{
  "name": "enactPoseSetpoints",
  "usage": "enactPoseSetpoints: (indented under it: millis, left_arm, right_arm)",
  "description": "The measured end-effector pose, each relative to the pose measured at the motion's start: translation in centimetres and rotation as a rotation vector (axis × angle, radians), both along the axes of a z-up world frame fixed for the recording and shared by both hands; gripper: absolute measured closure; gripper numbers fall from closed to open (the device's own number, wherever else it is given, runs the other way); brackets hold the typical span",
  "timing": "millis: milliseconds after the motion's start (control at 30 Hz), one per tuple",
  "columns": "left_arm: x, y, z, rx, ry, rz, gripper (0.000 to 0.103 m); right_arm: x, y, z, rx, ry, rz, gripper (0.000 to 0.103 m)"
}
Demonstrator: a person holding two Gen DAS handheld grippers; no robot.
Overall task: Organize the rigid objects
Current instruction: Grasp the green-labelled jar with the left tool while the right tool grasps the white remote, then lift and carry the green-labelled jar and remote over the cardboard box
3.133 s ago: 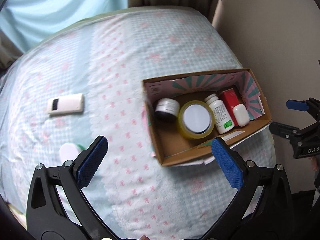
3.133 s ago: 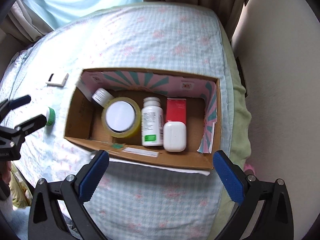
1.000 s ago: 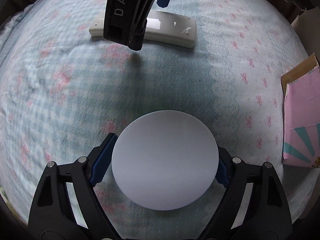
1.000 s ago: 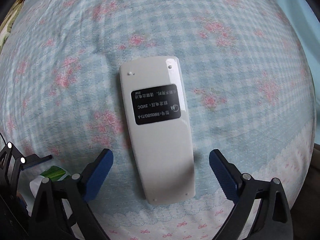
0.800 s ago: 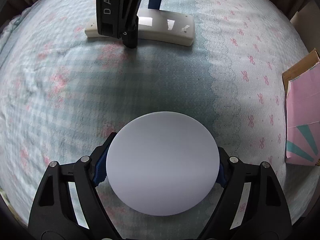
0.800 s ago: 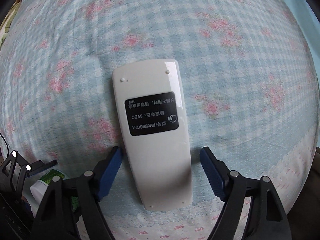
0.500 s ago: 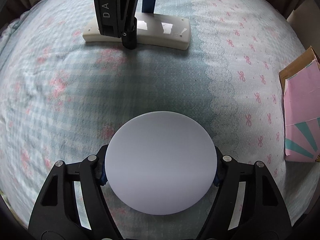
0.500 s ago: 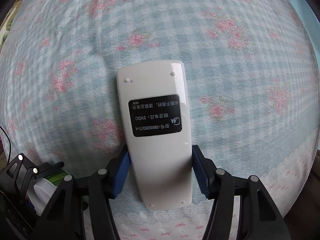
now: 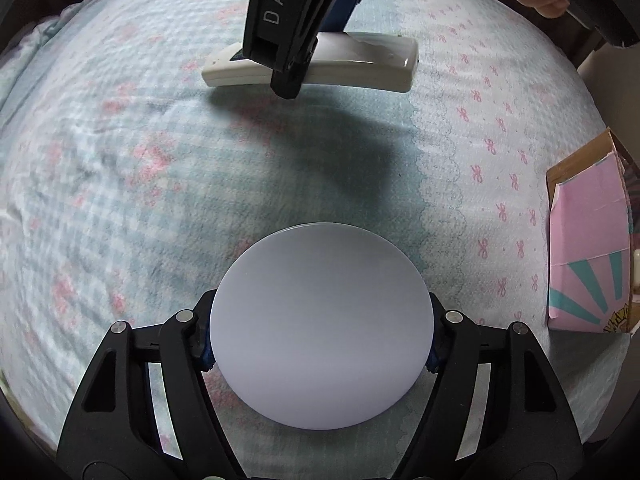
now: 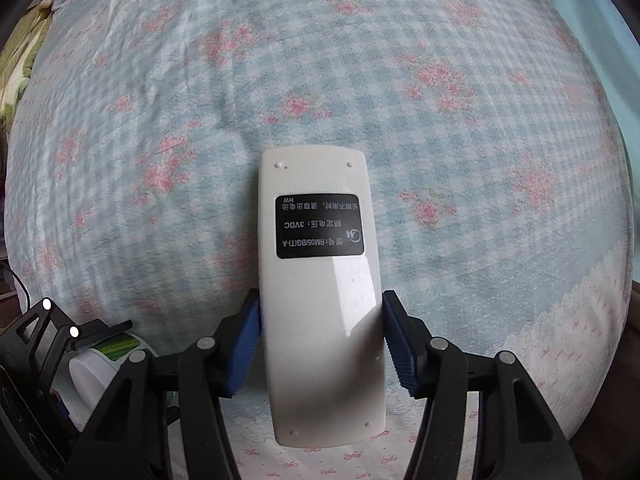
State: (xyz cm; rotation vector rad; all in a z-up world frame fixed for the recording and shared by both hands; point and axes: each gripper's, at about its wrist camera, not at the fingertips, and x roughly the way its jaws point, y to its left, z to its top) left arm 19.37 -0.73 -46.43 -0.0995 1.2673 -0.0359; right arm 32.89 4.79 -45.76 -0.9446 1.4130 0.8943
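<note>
Two items gripped, neither boxed yet: the left gripper [image 9: 320, 344] clamps a white round jar [image 9: 322, 304] over the checked bedspread [image 9: 120, 184], the right gripper [image 10: 320, 344] pinches a white remote [image 10: 320, 292] (label up) — the cardboard box [image 9: 588, 240] waits far right.

Blue-checked bedspread [image 9: 120, 184] with pink flowers, spread across the bed. Lace-edged strip [image 9: 480, 168] of pink bows along the bedspread's right side.
</note>
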Motion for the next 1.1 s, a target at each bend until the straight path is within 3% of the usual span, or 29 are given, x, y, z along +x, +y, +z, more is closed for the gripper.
enactPoseSetpoints:
  millis: [133,533,867,1100]
  left_arm:
    - [-0.9,0.4,0.8,-0.008,-0.011,0.023,0.035]
    - [-1.5,1.0,0.6,-0.019,-0.003,0.074,0.035]
    - [-0.9,1.4,0.8,-0.021,-0.001,0.079,0.035]
    - [-0.9,1.2,1.4,-0.014,-0.002,0.071,0.035]
  right_arm:
    - [-1.1,-0.4,0.0,0.007,0.045,-0.04,0.049]
    - [-3.4,-1.3,-4.4,-0.084,0.117,-0.084,0.049]
    - [-1.9,1.1,-5.9,-0.127,0.17,-0.12,0.047]
    - [-3.3,0.2,-5.9,-0.103,0.125,-0.073,0.05]
